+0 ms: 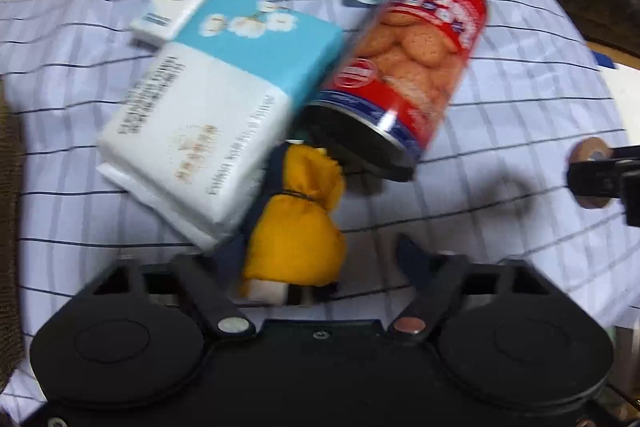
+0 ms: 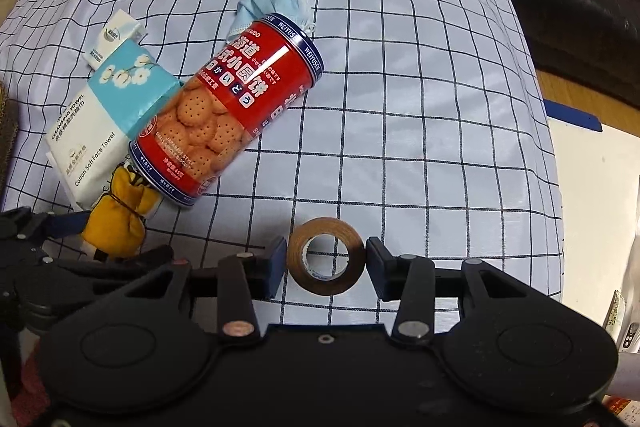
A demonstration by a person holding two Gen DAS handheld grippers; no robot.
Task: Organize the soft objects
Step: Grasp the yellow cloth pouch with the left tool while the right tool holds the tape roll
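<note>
A yellow cloth pouch (image 1: 296,239) tied with a dark band lies between the fingers of my left gripper (image 1: 320,259), which is open around it; it also shows in the right wrist view (image 2: 116,223). Its top touches a red biscuit can (image 1: 404,67) lying on its side (image 2: 224,107) and a cotton face towel pack (image 1: 216,115), also in the right wrist view (image 2: 96,131). A crumpled blue face mask (image 2: 276,3) lies behind the can. My right gripper (image 2: 326,259) is shut on a brown tape roll (image 2: 352,247).
A small white tissue packet (image 1: 172,7) lies behind the towel pack. Everything rests on a checked cloth (image 2: 420,107). A black leather sofa (image 2: 560,7) stands at the far right. A white surface (image 2: 592,187) lies beyond the cloth's right edge.
</note>
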